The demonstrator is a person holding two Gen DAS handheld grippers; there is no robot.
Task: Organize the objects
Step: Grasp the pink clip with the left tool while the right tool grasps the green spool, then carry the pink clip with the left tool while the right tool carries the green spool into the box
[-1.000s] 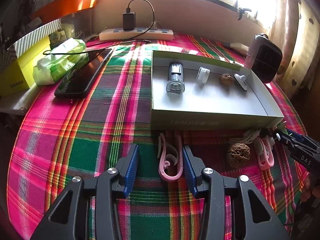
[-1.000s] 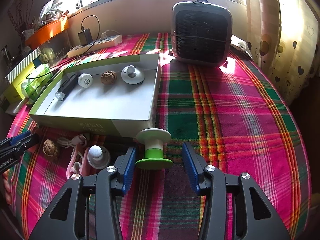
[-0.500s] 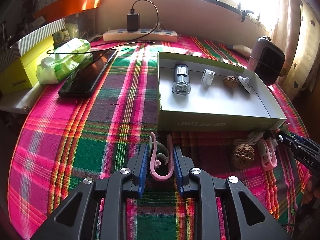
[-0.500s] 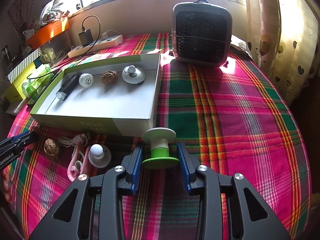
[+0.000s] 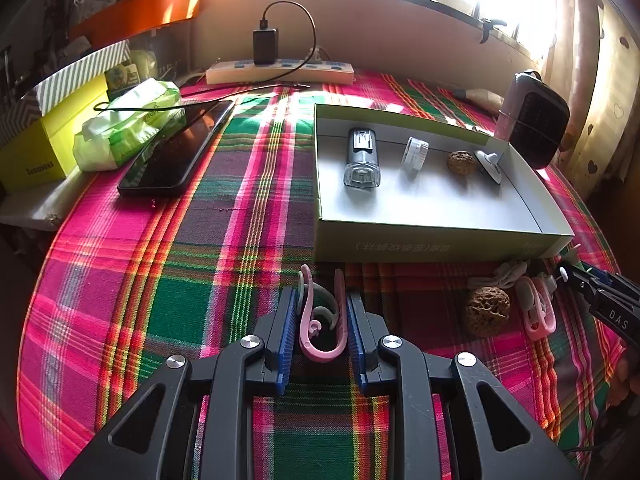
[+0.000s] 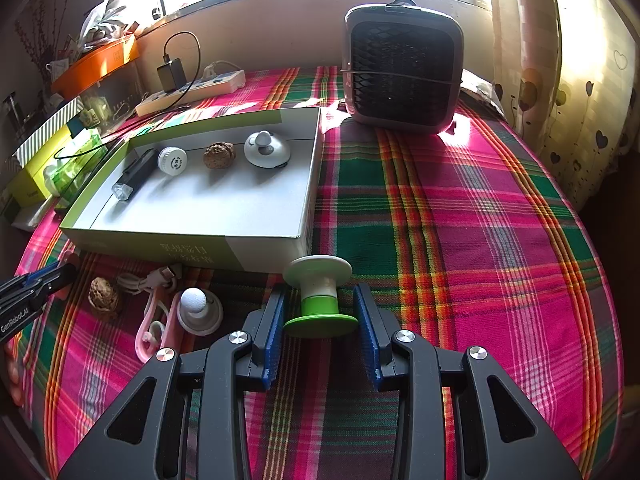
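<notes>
My left gripper (image 5: 322, 300) is shut on a pink ear hook (image 5: 320, 354) that lies on the plaid cloth just in front of the open green-and-white box (image 5: 440, 246). My right gripper (image 6: 319, 294) is shut on the green base of a green-and-white spool (image 6: 320, 300), upright by the box's near right corner (image 6: 180, 248). In the box lie a small flashlight (image 5: 361, 158), a white cap (image 5: 415, 152), a walnut (image 5: 461, 162) and a white knob (image 5: 490, 162). On the cloth between the grippers rest a walnut (image 6: 105, 298), a second pink hook (image 6: 154, 328), a white knob (image 6: 199, 308) and a white cable (image 6: 154, 278).
A grey fan heater (image 6: 402, 66) stands behind the box at the right. A black phone (image 5: 176, 148), a wipes pack (image 5: 124, 124), a yellow box (image 5: 36, 148) and a power strip (image 5: 280, 72) sit left and back. Bare plaid cloth stretches to the right of the spool.
Both grippers went from open to closed: the left pads came in onto the pink ear hook, the right pads onto the spool's base. Neither object has left the cloth.
</notes>
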